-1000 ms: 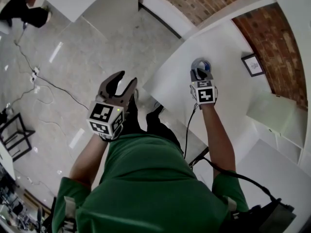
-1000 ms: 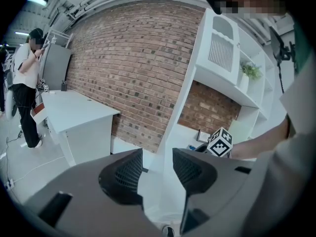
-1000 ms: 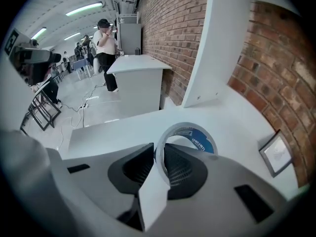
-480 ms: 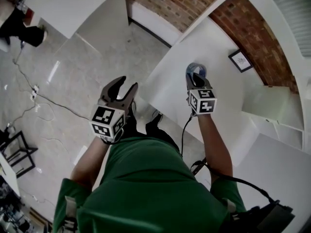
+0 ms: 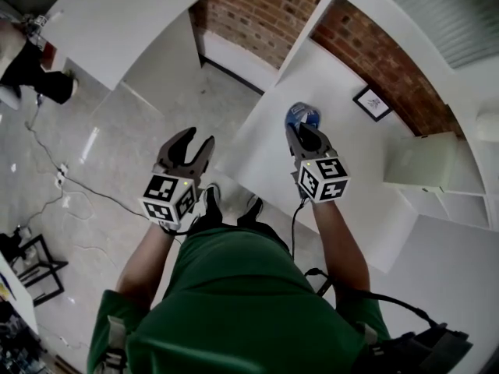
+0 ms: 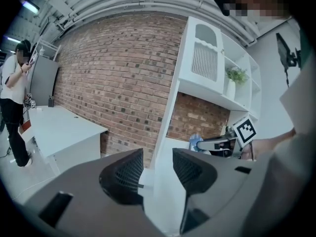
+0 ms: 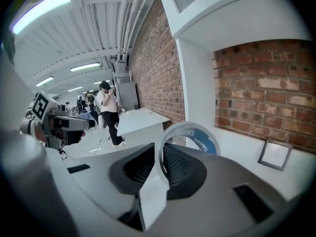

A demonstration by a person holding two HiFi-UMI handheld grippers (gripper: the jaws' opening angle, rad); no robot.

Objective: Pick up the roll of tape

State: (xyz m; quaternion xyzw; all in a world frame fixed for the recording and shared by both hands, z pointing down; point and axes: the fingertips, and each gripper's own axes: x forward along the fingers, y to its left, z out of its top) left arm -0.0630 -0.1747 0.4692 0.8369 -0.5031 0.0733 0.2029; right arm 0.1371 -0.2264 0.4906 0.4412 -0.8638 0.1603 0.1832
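Note:
The roll of tape (image 5: 302,116), clear with a blue label, stands on edge in my right gripper (image 5: 302,133) above the white counter (image 5: 355,162). In the right gripper view the roll's wall (image 7: 197,137) sits between the ribbed pads, and the right gripper (image 7: 160,164) is shut on it with its jaws still closing a little. A loose tape end hangs toward the camera. My left gripper (image 5: 189,142) hovers over the floor to the left, open and empty. The left gripper view shows the left gripper (image 6: 157,167) with a clear gap, and the roll (image 6: 196,141) beyond it.
A small framed picture (image 5: 372,102) leans against the brick wall at the counter's back. A white shelf unit (image 5: 425,162) stands to the right, a white table (image 5: 117,22) at far left. Cables (image 5: 54,178) trail on the floor. A person (image 6: 12,98) stands far off.
Both grippers have risen. The right one has come up off the counter with the roll in its jaws; the left has lifted a little and stays open.

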